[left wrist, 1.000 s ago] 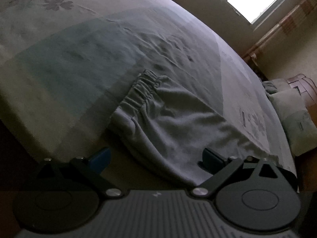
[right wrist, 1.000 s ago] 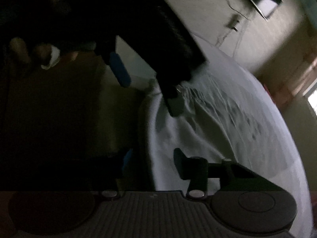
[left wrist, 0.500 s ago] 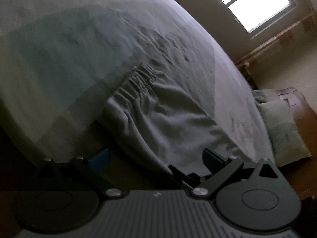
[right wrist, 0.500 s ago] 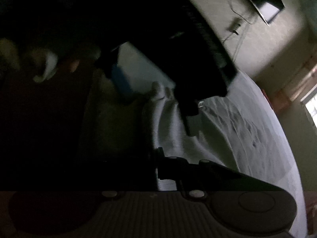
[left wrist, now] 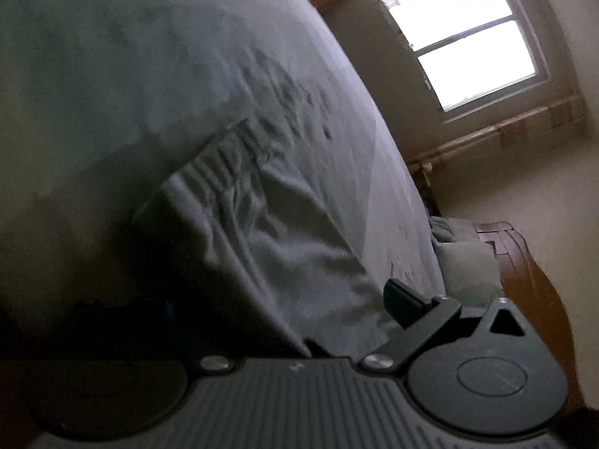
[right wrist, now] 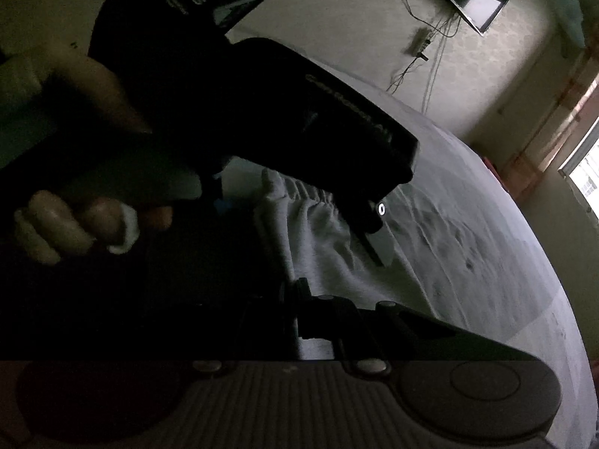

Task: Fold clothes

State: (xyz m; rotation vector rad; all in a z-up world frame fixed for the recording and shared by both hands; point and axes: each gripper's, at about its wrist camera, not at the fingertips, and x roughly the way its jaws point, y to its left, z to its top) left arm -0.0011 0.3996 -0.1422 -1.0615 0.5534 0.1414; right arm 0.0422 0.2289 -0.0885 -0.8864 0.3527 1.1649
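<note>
Hidden and cut-off parts, both wrist views.
My left gripper's (left wrist: 284, 307) seven-o'clock finger is lost in shadow; my own housing cuts off the grey garment (left wrist: 284, 262) at six o'clock.

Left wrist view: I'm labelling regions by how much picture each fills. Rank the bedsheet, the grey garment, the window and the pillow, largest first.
1. bedsheet
2. grey garment
3. window
4. pillow, partly hidden by the left gripper

Apparent size only; the garment lies nearest the camera.

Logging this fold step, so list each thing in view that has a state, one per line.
grey garment: lying rumpled on the bed, elastic waistband away from the camera
left gripper: jaws open, either side of the garment's near edge
right gripper: jaws shut on the garment's edge
bed sheet: spread, creased beyond the garment
</note>
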